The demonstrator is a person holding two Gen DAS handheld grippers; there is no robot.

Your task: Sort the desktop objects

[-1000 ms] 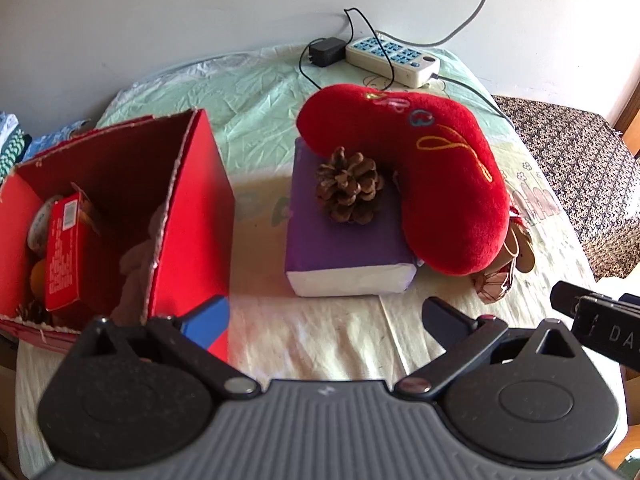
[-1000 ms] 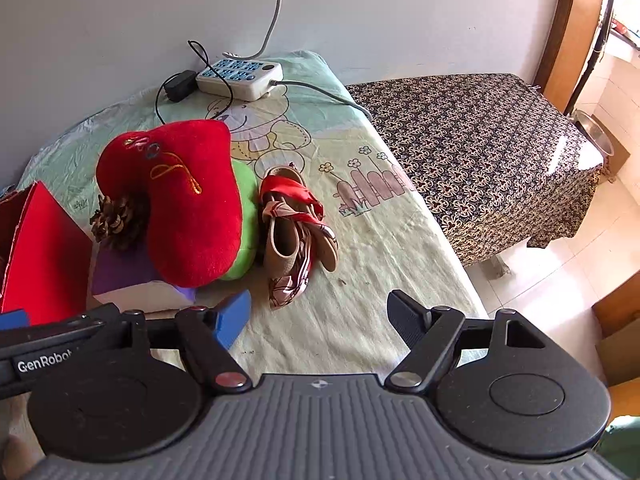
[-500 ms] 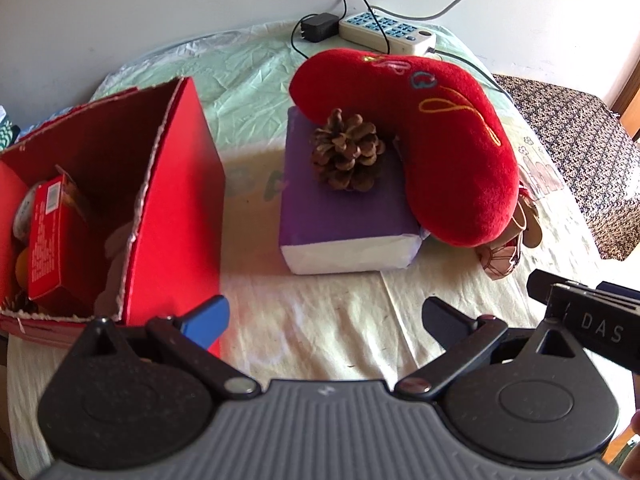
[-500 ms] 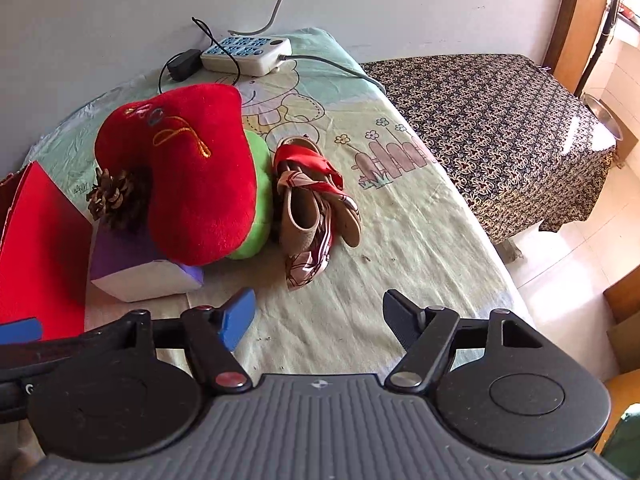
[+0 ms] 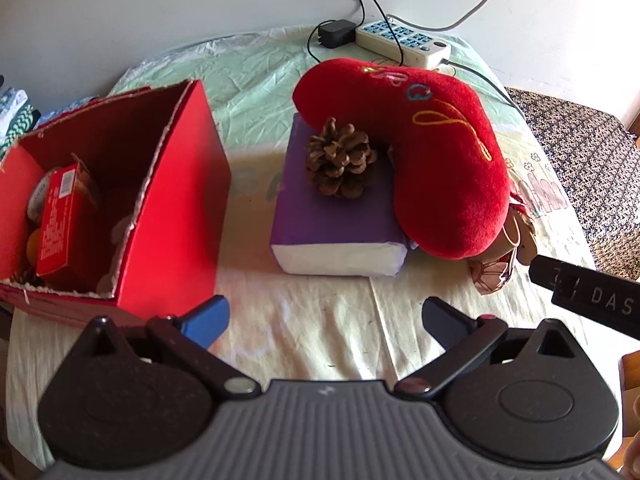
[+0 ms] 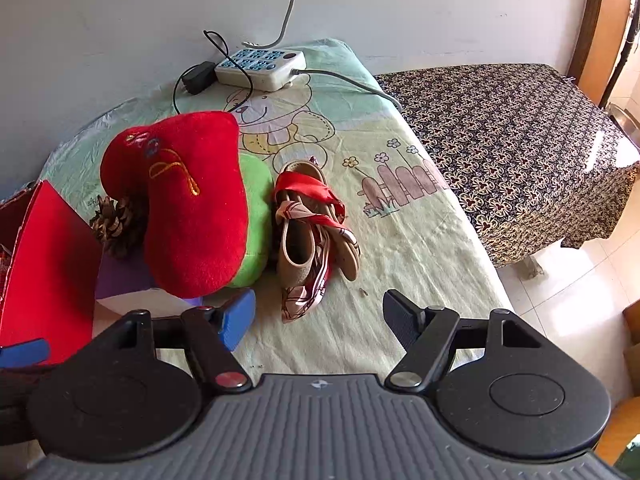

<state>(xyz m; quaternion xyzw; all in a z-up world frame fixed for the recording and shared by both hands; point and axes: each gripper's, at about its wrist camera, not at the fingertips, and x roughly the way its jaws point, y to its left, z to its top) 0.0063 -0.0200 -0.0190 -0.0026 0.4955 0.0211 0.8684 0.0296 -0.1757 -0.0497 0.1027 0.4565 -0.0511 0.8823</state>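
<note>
A pine cone [image 5: 340, 164] sits on a purple tissue pack [image 5: 336, 224] mid-table. A red plush pillow [image 5: 436, 152] leans over the pack's right side, with green plush [image 6: 256, 216] beneath it. A small sandal with red ribbon [image 6: 308, 232] lies right of the pillow. An open red box [image 5: 120, 200] at left holds a red packet [image 5: 60, 220] and other items. My left gripper [image 5: 326, 316] is open and empty, in front of the pack. My right gripper [image 6: 320, 316] is open and empty, in front of the sandal [image 5: 500, 268].
A white power strip [image 6: 260, 66] with a black adapter [image 6: 196, 78] and cables lies at the table's far edge by the wall. A patterned bed [image 6: 500, 136] stands right of the table. The cloth-covered table [image 6: 400, 240] ends at right over floor tiles.
Both grippers have moved forward and lower toward the objects, which now appear larger. Both stay open and empty. No object has moved.
</note>
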